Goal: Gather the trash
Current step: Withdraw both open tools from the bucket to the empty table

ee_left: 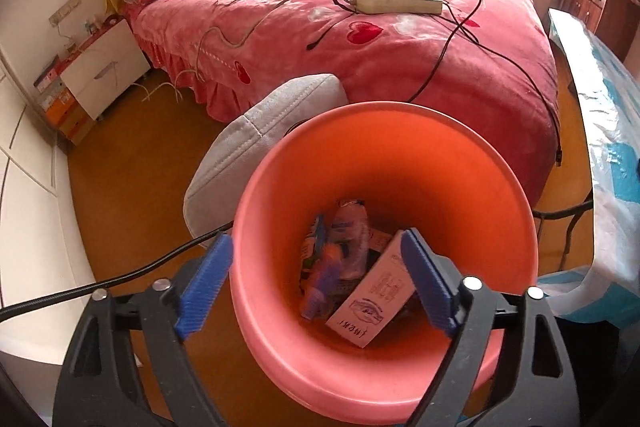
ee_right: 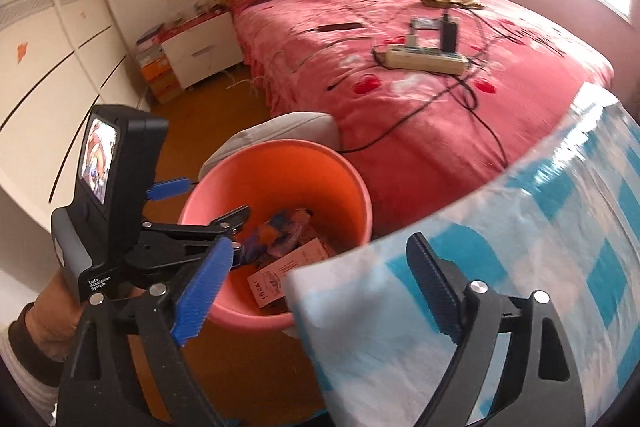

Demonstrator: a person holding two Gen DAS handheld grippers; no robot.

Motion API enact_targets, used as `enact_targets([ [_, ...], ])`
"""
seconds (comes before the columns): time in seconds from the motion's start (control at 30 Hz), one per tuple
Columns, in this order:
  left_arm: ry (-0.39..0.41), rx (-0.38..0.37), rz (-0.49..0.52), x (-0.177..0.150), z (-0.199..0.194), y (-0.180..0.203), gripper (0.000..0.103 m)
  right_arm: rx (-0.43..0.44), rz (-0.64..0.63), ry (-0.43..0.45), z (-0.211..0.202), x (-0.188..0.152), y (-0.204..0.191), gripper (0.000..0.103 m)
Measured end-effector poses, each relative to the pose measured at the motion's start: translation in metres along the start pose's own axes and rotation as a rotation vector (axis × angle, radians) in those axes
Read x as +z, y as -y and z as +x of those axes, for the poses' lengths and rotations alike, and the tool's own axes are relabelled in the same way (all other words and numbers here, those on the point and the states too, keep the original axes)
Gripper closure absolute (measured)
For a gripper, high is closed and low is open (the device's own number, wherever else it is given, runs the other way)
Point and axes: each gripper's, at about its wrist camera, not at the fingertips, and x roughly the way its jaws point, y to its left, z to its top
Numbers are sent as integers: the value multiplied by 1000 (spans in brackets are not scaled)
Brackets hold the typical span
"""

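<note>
A pink plastic bin stands on the brown floor, and in the right wrist view the bin sits left of centre. Inside lie a pink carton and several crumpled wrappers. My left gripper hangs open over the bin's mouth, one blue pad outside the left rim and the other above the carton, nothing between them. In the right wrist view the left gripper reaches over the bin rim, held by a hand. My right gripper is open above a table corner, gripping nothing.
A table with a blue-and-white checked cover stands right of the bin. A grey cushion lies behind it. The bed carries a power strip, chargers and black cables. A white nightstand and white wardrobe stand at the left.
</note>
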Motion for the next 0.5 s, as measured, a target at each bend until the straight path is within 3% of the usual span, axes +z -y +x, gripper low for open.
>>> enact_targets([
  [0.5, 85, 52, 99, 14, -38, 31, 11, -141, 100, 83, -52, -32, 47, 12],
])
